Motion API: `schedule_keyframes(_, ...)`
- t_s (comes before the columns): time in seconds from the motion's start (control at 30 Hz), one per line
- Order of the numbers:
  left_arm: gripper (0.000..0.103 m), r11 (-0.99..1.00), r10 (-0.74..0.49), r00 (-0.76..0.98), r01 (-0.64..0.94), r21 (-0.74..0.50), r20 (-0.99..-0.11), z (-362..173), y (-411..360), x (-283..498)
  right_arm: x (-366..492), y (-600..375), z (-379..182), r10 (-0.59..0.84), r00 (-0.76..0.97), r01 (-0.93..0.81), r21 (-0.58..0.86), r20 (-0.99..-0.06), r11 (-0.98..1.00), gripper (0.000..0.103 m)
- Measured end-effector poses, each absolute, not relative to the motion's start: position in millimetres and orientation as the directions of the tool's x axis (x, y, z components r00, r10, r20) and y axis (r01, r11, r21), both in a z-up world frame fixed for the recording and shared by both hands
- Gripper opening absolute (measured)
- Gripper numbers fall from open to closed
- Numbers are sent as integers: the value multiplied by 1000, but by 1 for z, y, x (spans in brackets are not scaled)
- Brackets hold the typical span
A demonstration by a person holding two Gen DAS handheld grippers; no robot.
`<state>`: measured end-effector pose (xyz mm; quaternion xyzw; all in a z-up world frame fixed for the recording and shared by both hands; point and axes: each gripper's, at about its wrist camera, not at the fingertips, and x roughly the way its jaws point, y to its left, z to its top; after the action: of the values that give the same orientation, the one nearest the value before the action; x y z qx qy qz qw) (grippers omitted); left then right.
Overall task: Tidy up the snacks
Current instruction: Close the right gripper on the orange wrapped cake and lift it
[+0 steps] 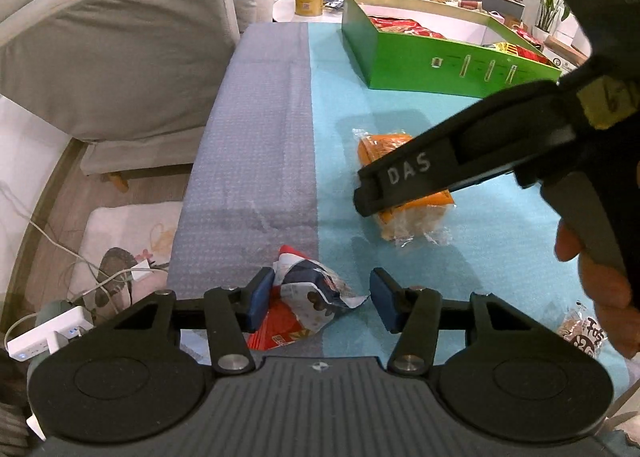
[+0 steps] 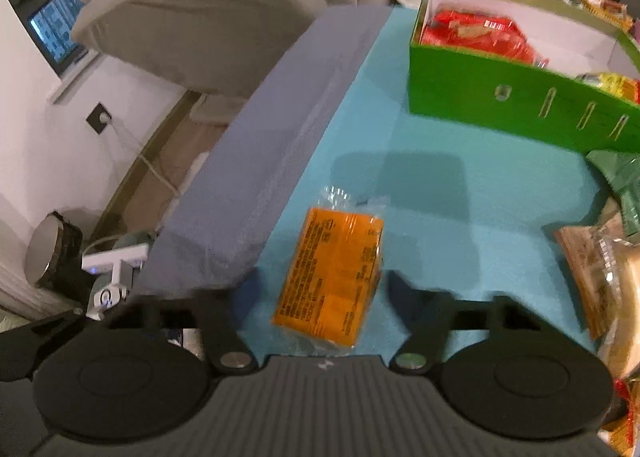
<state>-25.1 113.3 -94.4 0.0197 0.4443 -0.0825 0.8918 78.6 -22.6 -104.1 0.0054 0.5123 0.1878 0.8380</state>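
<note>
Orange snack pack (image 2: 332,277) in clear wrap lies flat on the teal table (image 2: 460,225), between the spread fingers of the right tool (image 2: 320,289). Left tool (image 1: 316,297) stands apart around a crumpled red-and-blue wrapper (image 1: 304,297). Farther back sits a green box (image 1: 440,61) holding red packets.

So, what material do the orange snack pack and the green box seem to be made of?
Orange snack pack: clear glossy plastic film, probably over an orange printed inner pack; it shows shiny glare and crinkled transparent ends. Green box: looks like stiff cardboard with a smooth green outside and a white inside; the walls are thin, straight and folded, with small cut slots. Paperboard is my guess, not certain.
</note>
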Motion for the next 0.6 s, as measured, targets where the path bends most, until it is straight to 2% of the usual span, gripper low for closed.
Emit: schedule_keyframes(0.6, 48, 970, -195, 649, 240, -45, -735, -56, 80, -8, 73, -87, -47, 402, 548, -275, 296, -733, 915, 38)
